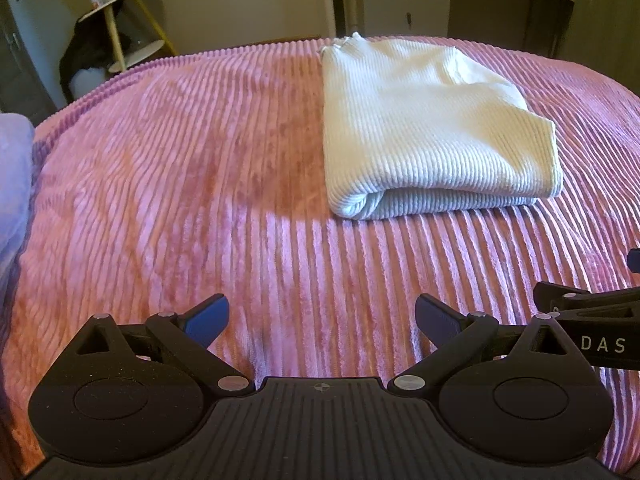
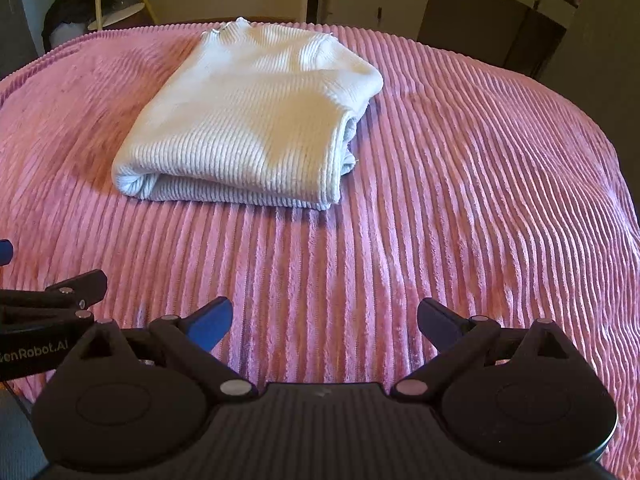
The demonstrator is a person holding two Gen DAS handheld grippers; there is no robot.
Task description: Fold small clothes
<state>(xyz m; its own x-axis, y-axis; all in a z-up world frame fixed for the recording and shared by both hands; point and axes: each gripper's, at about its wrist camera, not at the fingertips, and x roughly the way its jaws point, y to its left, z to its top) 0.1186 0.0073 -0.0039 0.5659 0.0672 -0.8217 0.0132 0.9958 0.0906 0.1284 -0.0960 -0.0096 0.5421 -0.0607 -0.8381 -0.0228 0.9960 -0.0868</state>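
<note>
Left wrist: sweater (image 1: 420,128) folded; inner layers apparently hidden.

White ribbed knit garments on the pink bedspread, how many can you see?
1. The white ribbed knit garment lies folded on the pink corduroy bedspread, toward its far side, ahead of both open grippers. Nothing else looks like clothing on the bedspread.

A folded sweater (image 1: 432,128) lies on a bedspread (image 1: 200,184), toward its far edge, with its rolled fold facing the two grippers. The left gripper (image 1: 322,322) and right gripper (image 2: 325,326) hang side by side over the near part of the bedspread, well apart from the sweater. Behind the bed stand a small round side table (image 1: 120,28) at left and a cabinet (image 1: 404,4) at right
</note>
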